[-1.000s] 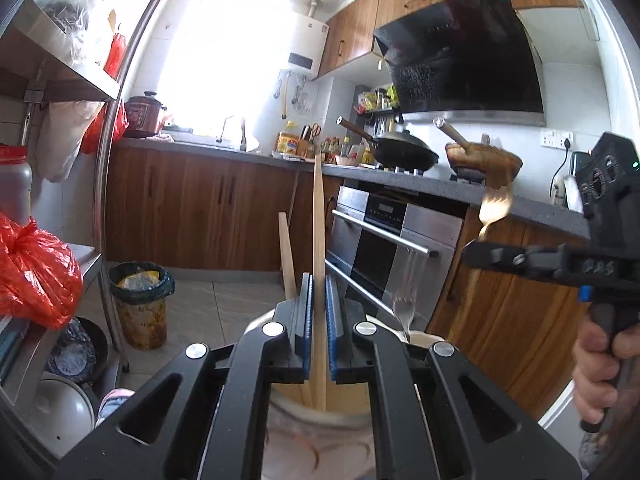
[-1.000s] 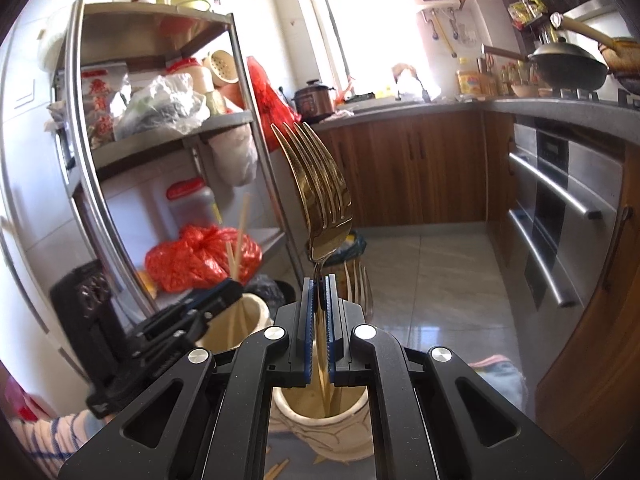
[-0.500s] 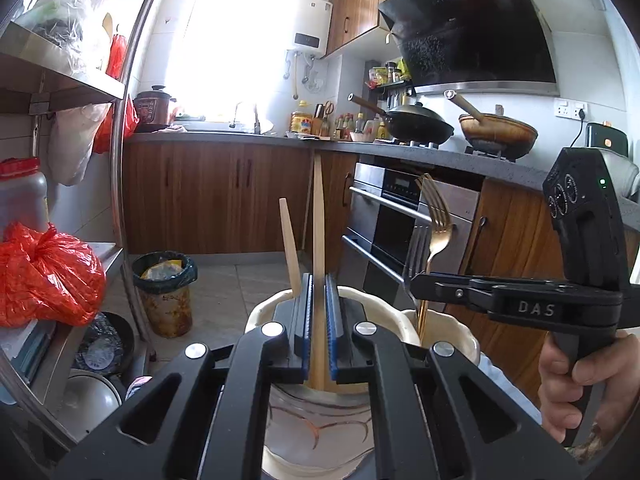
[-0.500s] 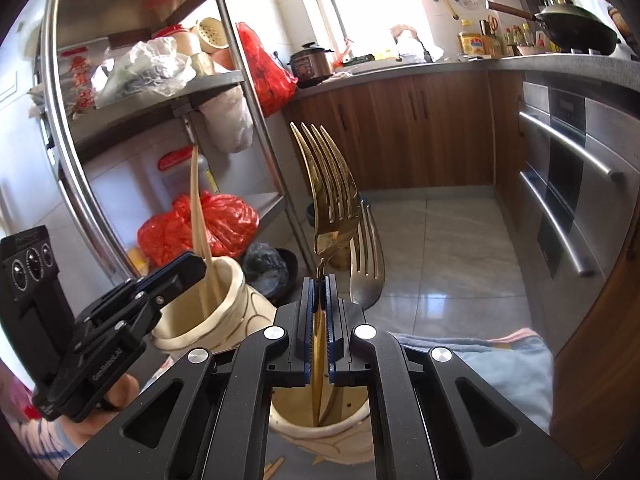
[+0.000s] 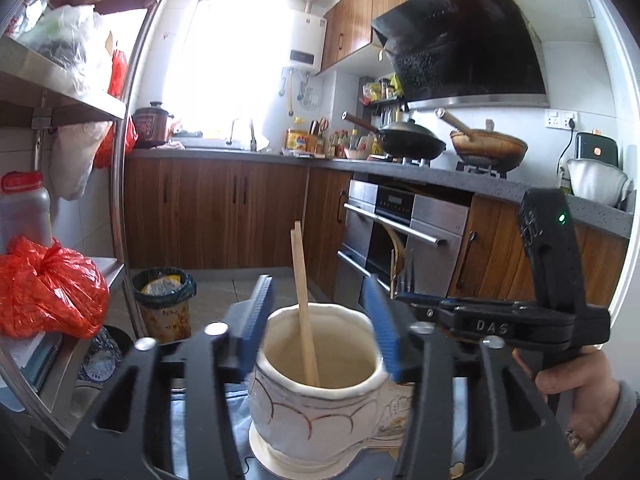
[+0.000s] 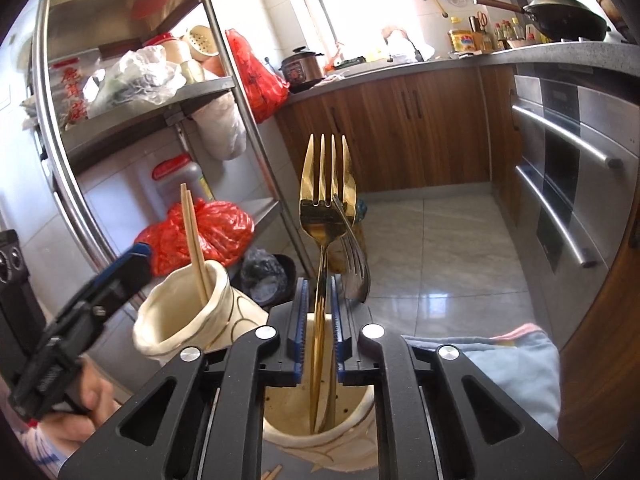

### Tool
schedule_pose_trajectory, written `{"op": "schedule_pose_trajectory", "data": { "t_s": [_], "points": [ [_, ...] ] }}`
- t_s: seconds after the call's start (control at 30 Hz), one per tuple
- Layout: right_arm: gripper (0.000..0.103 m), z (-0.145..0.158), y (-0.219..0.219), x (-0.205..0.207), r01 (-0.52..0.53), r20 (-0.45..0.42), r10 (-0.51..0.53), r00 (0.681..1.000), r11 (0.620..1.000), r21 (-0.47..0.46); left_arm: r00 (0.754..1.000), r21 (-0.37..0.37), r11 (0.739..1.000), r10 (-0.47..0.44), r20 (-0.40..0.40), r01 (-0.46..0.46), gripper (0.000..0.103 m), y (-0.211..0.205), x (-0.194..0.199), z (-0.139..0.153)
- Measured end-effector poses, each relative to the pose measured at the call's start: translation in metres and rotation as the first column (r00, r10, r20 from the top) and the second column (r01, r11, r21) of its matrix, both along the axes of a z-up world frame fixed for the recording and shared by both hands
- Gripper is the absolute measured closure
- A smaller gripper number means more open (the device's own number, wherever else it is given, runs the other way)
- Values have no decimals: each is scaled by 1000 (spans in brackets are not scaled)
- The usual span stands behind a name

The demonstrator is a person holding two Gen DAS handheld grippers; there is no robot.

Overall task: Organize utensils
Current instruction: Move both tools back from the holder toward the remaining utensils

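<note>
left gripper (image 5: pixel 320 332): jaws wide apart, holding nothing. They straddle the rim of the chopstick pot (image 5: pixel 316 388), one blue pad either side, neither visibly pressing on it.
chopsticks (image 5: pixel 304 304): pair stands in that pot, tips down, leaning slightly left at the top. Long axis near vertical, dead centre between your left jaws. From the right wrist view the same pair (image 6: pixel 194 240) sits well left of the right gripper.
right gripper (image 6: pixel 320 324): jaws slightly parted with a gap showing on both sides of the gold fork (image 6: pixel 324 216). Looks like no real grip on it; I can't tell for certain whether a pad touches the handle.
gold fork: upright, tines up, handle running down between the right jaws into the fork pot (image 6: pixel 316 432) directly below. Foot of the handle appears to rest inside the pot.
silver fork (image 6: pixel 352 256): same pot, just right of the gold one, leaning right, tines overlapping the gold fork's neck.
key relation: both utensils are vertical and in line with their grippers, so any exit is straight up or back along the finger axis, not sideways.
nearer arm: left for chopsticks, right for forks.
risk: a sideways pull by your right hand likely tips the gold fork into the silver one.
loose item: a chopstick end (image 6: pixel 272 472) lies on the table by the fork pot, possibly next to sort.
</note>
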State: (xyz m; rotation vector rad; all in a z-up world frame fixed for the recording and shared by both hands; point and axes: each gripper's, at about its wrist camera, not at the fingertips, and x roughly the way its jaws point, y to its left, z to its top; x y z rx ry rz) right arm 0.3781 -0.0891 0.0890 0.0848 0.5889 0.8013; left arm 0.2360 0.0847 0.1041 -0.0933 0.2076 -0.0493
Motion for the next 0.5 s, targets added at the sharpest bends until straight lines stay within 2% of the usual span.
{"op": "schedule_pose_trajectory", "data": {
  "t_s": [0.23, 0.33, 0.5],
  "points": [
    [77, 4, -17, -24, 5, 39, -5, 999, 1000, -5, 999, -15, 999, 38, 1, -38, 36, 3, -28, 1],
    [71, 3, -29, -38, 8, 46, -7, 999, 1000, -12, 998, -30, 998, 58, -12, -59, 34, 7, -43, -4],
    [69, -8, -41, -56, 16, 36, -14, 999, 998, -59, 995, -39, 997, 70, -74, -74, 34, 13, -62, -21]
  ]
}}
